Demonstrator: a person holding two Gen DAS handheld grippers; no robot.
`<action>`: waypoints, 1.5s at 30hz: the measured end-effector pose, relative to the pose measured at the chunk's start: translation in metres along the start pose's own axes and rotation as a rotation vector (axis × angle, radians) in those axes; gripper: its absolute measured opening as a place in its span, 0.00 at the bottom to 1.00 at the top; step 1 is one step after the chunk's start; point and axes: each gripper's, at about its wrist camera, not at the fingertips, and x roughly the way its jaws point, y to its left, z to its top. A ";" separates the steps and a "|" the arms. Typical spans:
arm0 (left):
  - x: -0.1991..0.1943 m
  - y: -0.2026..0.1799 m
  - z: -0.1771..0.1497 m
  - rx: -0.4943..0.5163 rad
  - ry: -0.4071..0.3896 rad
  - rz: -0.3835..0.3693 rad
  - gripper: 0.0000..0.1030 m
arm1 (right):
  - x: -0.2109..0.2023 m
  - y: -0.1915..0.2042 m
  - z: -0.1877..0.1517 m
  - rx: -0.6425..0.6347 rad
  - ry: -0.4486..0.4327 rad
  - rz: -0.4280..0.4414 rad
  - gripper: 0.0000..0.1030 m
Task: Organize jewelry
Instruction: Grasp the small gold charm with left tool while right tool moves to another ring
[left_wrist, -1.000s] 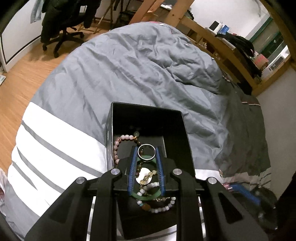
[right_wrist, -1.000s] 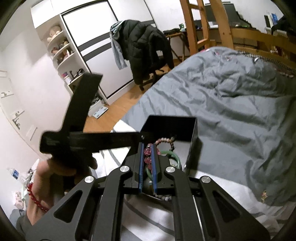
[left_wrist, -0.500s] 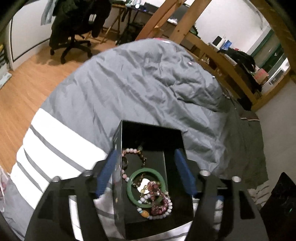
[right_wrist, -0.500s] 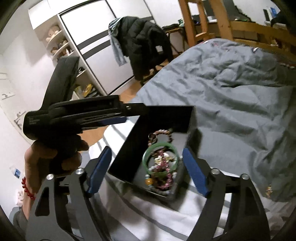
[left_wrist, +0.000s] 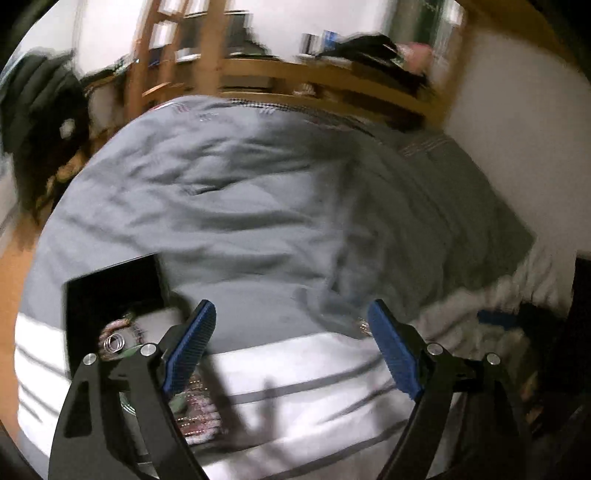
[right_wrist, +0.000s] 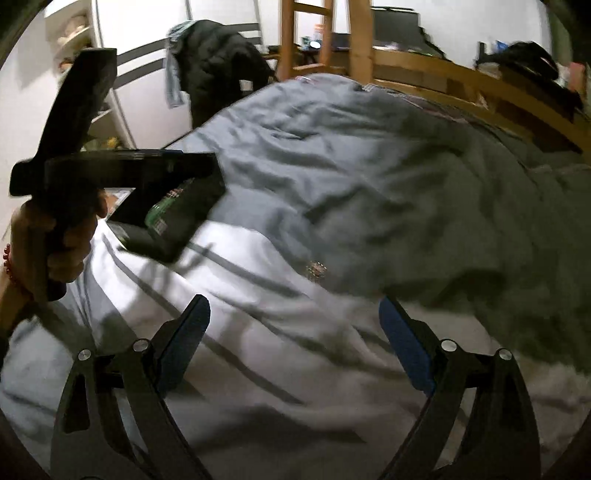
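Gaping tongs above bedspread; black box unlabelled.

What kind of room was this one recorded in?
Most likely a bedroom: a grey duvet with white stripes covers a bed, a wooden bed frame runs behind it, and a dark jacket hangs over a chair by white cupboard doors.
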 end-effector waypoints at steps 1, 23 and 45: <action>0.007 -0.014 -0.002 0.041 0.007 0.003 0.81 | -0.002 -0.007 -0.004 0.007 -0.002 -0.018 0.80; 0.122 -0.077 -0.035 0.250 0.175 -0.129 0.45 | 0.083 -0.039 -0.042 0.037 0.183 -0.012 0.36; 0.108 -0.070 -0.021 0.285 0.156 -0.121 0.13 | 0.044 -0.079 -0.029 0.231 -0.031 0.034 0.14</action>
